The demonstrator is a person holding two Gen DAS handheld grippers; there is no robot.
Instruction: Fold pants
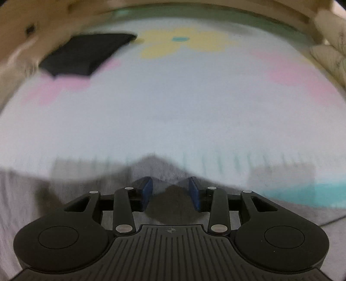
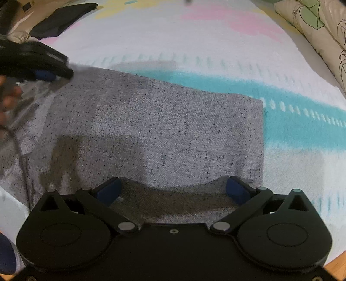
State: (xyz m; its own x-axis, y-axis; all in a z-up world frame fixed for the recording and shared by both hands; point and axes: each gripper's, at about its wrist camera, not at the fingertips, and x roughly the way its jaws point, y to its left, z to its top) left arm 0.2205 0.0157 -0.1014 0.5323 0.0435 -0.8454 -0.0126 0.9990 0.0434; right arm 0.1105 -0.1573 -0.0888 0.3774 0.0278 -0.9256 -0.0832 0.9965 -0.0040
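Note:
Grey speckled pants (image 2: 155, 121) lie folded flat on a pale flowered blanket (image 2: 194, 43). In the right wrist view my right gripper (image 2: 173, 190) hovers over their near edge, its blue pads (image 2: 109, 191) wide apart, and a low ridge of cloth lies between them unpinched. Held by a hand, my left gripper (image 2: 54, 74) is at the pants' far left corner. In the blurred left wrist view the left gripper (image 1: 170, 190) has its jaws partly apart, with the grey pants (image 1: 155, 166) peaking just ahead and shadowed cloth between the pads (image 1: 147, 190), which do not press on it.
A dark folded garment (image 1: 86, 54) lies at the blanket's far left, also seen as the dark garment (image 2: 62, 19). Patterned pillows (image 2: 320, 32) line the right side. A teal stripe (image 2: 292, 101) crosses the blanket beside the pants. A beige headboard (image 1: 43, 19) curves behind.

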